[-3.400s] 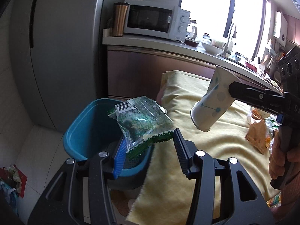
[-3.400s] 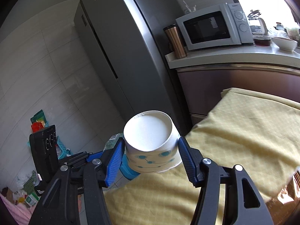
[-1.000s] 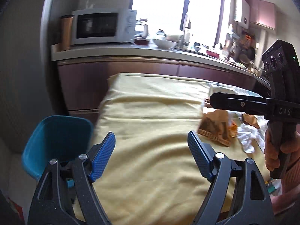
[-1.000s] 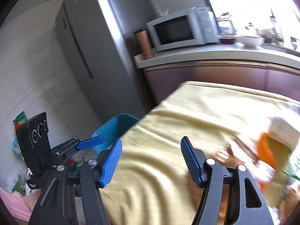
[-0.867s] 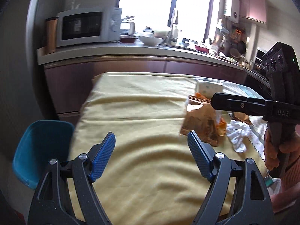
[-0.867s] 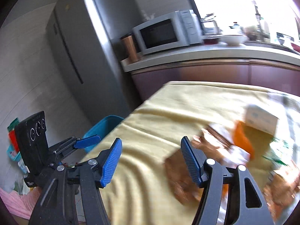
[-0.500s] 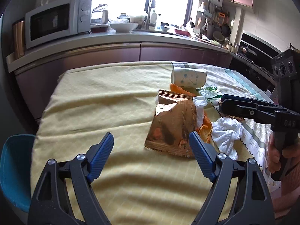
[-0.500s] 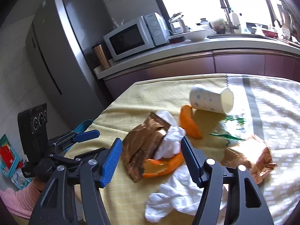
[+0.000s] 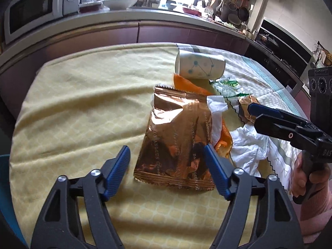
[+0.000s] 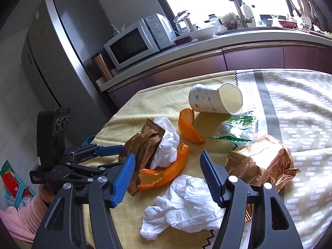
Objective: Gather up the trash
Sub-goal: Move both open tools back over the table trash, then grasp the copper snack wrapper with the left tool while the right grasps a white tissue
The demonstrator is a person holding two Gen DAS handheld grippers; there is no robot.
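Both wide-open, empty claws have swung from the bin; copper wrapper (image 9: 178, 137) lies between left claw (image 9: 167, 167) tips.

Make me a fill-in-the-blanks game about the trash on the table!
1. The paper cup with blue dots is lying on its ____.
2. The curled fruit peels are colored ____.
3. The left gripper is open around the near end of a shiny ____-colored wrapper.
4. The crumpled white tissue lies nearest the ____ gripper.

Missing words: side; orange; copper; right
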